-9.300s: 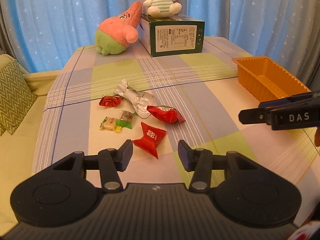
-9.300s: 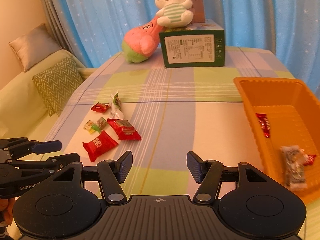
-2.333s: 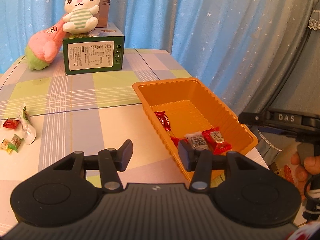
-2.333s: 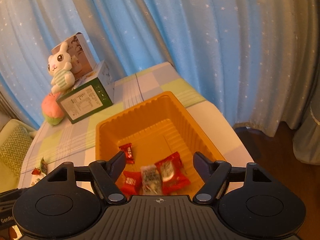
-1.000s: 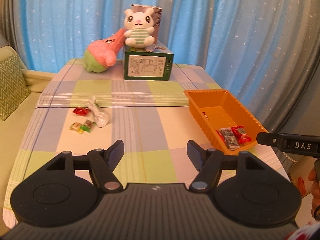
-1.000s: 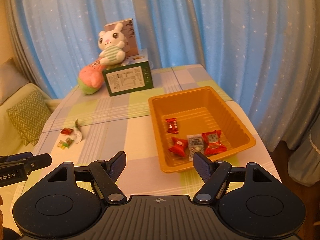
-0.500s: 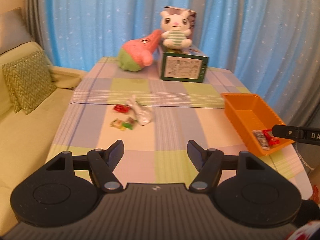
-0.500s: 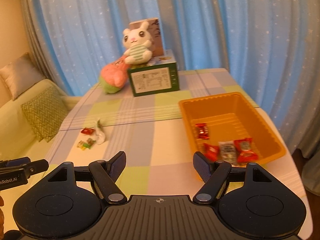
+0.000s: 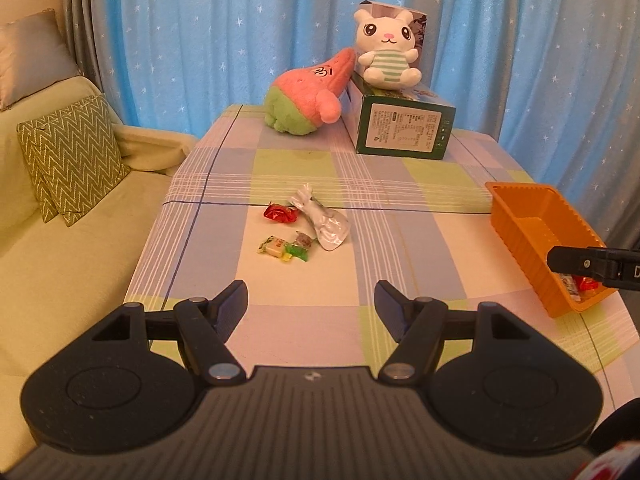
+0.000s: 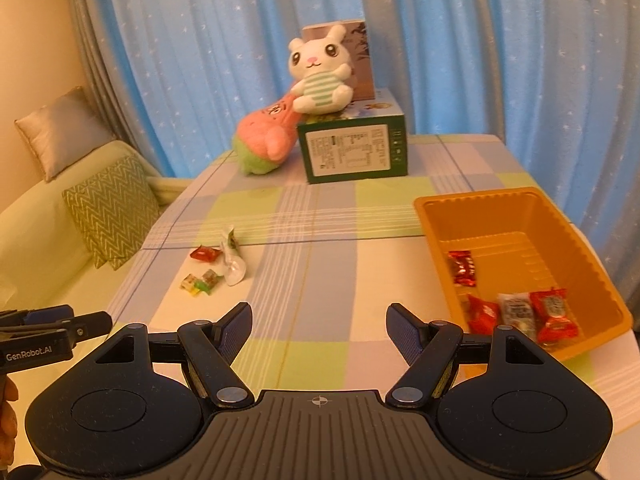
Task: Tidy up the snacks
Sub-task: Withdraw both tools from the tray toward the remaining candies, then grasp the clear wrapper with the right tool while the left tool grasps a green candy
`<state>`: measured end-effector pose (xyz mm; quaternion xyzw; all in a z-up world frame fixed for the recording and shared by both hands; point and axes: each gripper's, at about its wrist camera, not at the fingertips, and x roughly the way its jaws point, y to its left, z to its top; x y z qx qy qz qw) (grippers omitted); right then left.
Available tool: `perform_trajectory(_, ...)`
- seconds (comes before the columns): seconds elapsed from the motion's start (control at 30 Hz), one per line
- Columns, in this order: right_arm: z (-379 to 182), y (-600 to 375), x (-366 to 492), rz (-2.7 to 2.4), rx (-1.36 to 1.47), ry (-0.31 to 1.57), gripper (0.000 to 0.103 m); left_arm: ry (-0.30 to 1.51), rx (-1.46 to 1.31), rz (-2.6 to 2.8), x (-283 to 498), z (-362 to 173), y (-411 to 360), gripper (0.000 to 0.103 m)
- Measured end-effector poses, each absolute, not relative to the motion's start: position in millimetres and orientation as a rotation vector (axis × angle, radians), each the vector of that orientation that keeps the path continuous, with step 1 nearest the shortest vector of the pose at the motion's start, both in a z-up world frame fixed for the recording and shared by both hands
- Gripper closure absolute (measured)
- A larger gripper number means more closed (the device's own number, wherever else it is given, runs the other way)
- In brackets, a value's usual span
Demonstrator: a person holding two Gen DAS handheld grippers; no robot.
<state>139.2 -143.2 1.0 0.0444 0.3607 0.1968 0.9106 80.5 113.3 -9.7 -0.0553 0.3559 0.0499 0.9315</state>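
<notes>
Loose snacks lie mid-table: a red candy, a silver wrapper, a yellow-green candy and a green-brown candy. They also show in the right wrist view, with the red candy at the left. The orange tray at the right holds several red and silver packets; the tray's rim shows in the left wrist view. My left gripper is open and empty, above the near table edge, short of the loose snacks. My right gripper is open and empty, left of the tray.
A green box with a white bunny plush on it and a pink-green plush stand at the far end. A sofa with a zigzag cushion is left of the table. Blue curtains hang behind.
Both grippers have swung left, away from the tray toward the loose snacks, and stayed open and empty. The pile now sits closer to centre in the left wrist view.
</notes>
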Motion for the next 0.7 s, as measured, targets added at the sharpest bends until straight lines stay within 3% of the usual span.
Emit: perform_trajectory(0.7,-75.8,-47.7,241.0,0.566,0.002,0.770,0.030,0.780,-0.078,0.097,175.6,-85.0,164.6,0.036)
